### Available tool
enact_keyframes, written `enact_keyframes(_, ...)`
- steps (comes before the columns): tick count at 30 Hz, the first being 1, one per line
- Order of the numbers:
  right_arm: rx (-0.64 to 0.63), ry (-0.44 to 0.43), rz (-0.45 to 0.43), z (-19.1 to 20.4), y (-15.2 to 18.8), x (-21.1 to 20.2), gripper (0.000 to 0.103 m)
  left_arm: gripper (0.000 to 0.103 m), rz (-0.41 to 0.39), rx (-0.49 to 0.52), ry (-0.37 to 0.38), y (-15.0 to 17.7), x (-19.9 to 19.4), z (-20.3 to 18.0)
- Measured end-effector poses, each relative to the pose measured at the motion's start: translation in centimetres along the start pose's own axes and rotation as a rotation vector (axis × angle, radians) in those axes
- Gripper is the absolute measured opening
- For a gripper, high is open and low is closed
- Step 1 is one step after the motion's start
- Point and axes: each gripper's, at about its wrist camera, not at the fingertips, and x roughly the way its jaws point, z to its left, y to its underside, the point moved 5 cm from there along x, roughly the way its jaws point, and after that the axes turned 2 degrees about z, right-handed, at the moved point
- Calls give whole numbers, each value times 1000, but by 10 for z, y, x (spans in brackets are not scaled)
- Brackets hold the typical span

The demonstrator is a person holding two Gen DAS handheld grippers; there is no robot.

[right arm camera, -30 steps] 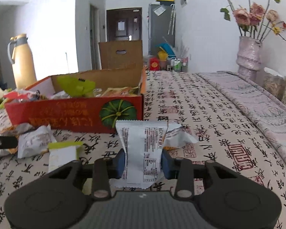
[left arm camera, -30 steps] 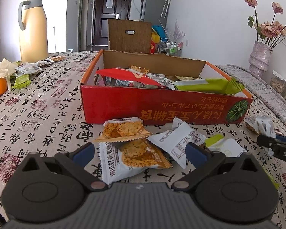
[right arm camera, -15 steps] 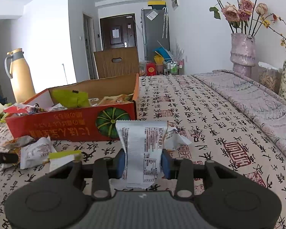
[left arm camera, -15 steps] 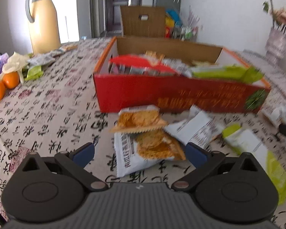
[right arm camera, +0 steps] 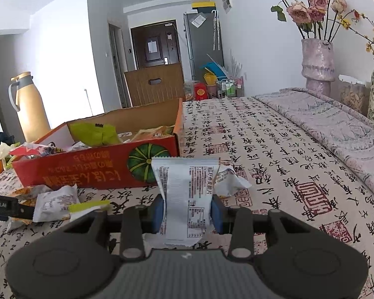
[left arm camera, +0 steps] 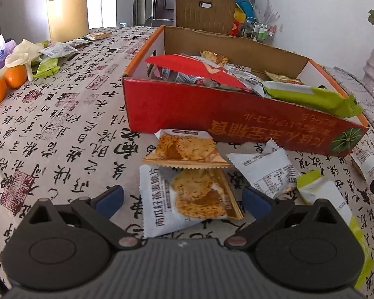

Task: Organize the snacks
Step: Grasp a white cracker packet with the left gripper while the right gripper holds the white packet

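Calligraphy-print cloth (left arm camera: 62,114); left hand-held gripper (left arm camera: 183,200) spread wide, right hand-held gripper (right arm camera: 187,213) clamps crinkly white packet (right arm camera: 187,194).

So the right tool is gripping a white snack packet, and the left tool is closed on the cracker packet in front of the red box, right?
Not quite. The left tool is open: in the left wrist view its fingers straddle the cracker packet without clamping it. The rest holds: the right tool grips a white snack packet, and the cracker packet lies before the red box.

The left tool (left arm camera: 183,200), spread wide, straddles a cracker packet (left arm camera: 187,196) before the red box (left arm camera: 212,117).
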Motion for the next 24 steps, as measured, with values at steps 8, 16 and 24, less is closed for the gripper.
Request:
enact_keyframes(8,6,-7,-4,0,0,-1,38,93,-12,23,-29,3,-1,-5)
enact_keyframes(16,10,-10,-9,-1,0,-1,38,72,-38,66,-43,8,-9,-7)
enact_keyframes(24,14,-7,-15,-1,0,-2,38,57,-71,118,-37,20,-20,-9)
